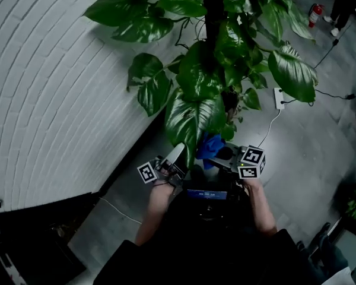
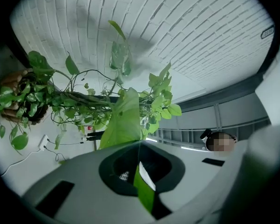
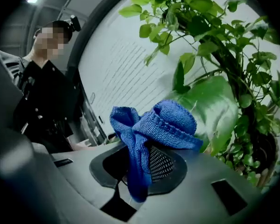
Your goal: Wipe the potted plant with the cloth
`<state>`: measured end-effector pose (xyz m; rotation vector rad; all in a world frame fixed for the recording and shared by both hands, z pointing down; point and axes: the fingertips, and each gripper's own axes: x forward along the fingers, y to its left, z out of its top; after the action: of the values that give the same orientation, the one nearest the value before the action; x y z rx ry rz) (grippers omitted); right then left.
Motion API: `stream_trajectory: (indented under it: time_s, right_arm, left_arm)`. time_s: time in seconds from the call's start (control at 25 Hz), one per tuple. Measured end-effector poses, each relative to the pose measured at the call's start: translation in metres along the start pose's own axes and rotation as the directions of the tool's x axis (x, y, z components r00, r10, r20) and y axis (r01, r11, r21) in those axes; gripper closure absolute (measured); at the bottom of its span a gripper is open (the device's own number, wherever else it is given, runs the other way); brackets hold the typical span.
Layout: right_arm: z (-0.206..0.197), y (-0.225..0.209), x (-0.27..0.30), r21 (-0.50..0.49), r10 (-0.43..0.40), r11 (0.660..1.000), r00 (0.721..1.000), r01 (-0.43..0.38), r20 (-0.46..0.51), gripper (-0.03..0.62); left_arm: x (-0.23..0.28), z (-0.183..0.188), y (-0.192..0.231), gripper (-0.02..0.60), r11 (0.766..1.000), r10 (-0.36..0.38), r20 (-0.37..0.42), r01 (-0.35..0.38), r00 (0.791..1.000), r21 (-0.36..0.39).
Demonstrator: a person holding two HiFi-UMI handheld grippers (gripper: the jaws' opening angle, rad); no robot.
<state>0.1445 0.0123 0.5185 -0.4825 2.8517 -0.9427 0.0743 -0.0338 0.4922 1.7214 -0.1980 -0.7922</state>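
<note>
Left gripper (image 1: 177, 159) pinches a large leaf (image 1: 190, 120); right gripper (image 1: 224, 155) holds blue cloth (image 1: 209, 146) beside.

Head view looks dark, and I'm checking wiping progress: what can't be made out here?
- Whether the cloth touches the leaf: head view, leaf overlaps it; right gripper view, leaf blurred.
- Leaf dust: every view, too fine to see.
- Top of plant: head view, cut by upper edge.

Indoor workspace, white brick wall (image 1: 53, 88), fire extinguisher (image 1: 314, 14)

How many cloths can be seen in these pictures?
1: the blue cloth is clamped in the right gripper, beside the large leaf pinched by the left gripper. Others could be hidden.
</note>
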Motion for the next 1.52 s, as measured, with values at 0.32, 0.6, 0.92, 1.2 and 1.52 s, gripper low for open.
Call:
stream_trajectory:
  time_s: [0.32,0.6,0.92,1.2,1.52]
  right_arm:
    - [0.111,-0.019,-0.014,-0.169,-0.14,0.975,0.989,0.147,0.05,0.485]
    - [0.157,-0.073,0.047,-0.212,-0.302,0.93,0.953,0.299,0.02,0.485]
    - [0.17,-0.123,0.084,-0.204,-0.406,0.895,0.914,0.397,-0.006,0.485]
    - [0.144,-0.127,0.099,-0.122,-0.362,0.928,0.93,0.353,-0.06,0.485]
    - [0.114,-0.105,0.1,-0.086,-0.294,0.954,0.95,0.286,-0.104,0.485]
  left_arm:
    - [-0.018,-0.004,0.022,0.563,0.991,0.092,-0.048,-0.086,0.995,0.106]
    - [-0.037,-0.005,0.029,0.563,0.987,0.108,-0.061,-0.099,0.992,0.13]
    - [-0.045,0.0,0.031,0.563,0.985,0.104,-0.06,-0.095,0.993,0.142]
    - [-0.048,0.001,0.03,0.563,0.986,0.097,-0.077,-0.085,0.992,0.144]
    - [-0.043,0.003,0.024,0.56,0.988,0.062,-0.082,-0.049,0.995,0.148]
